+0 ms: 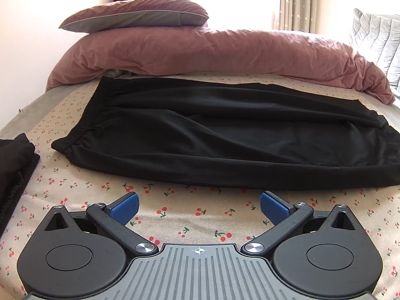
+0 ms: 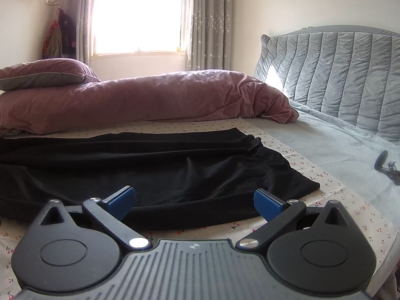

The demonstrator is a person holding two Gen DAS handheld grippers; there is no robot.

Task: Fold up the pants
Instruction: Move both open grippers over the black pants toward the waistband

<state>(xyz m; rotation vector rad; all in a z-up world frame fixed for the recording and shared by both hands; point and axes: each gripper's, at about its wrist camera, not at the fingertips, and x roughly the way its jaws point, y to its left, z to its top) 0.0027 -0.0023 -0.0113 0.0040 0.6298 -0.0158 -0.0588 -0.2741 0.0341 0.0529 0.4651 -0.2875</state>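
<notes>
Black pants (image 1: 225, 135), soft and creased, are laid flat across the cherry-print sheet (image 1: 175, 215), elastic waistband gathered at left; the left gripper (image 1: 199, 206) is held just short of the hem, ribbed blue pads spread; the right gripper (image 2: 194, 204) is spread wide over the near edge, nothing pinched.

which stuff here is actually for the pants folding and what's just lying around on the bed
For the job: black pants, left gripper, right gripper, both open.

Lying about: pink duvet, pillow, dark folded garment, small black gadget.
</notes>
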